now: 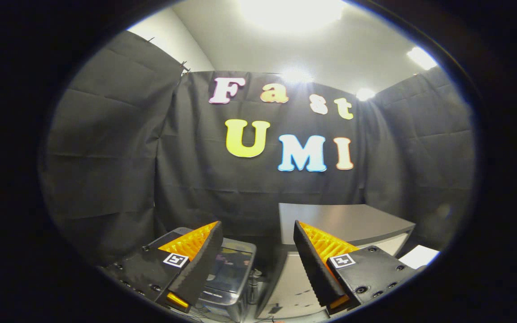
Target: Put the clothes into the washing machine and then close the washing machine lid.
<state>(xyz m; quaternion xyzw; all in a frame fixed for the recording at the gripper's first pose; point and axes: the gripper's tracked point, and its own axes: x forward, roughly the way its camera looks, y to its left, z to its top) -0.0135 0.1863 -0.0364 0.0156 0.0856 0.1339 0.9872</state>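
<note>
Grey-lidded washer [231,269] sits low, just beyond the left finger, lid down. Fingers [258,251] wide, holding nothing. Clothes not made out. Worktop [343,222] right. Ambiguous: before loading or after closing.

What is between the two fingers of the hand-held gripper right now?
Nothing is held: in the gripper view the hand-held gripper is open. Through the gap show the black cloth wall and, lower, the grey washing machine with a clear lid.

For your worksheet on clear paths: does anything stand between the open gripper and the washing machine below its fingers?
Nothing visible does. The gripper is open and empty, and the washing machine sits just beyond the fingers, beside a grey table.
</note>
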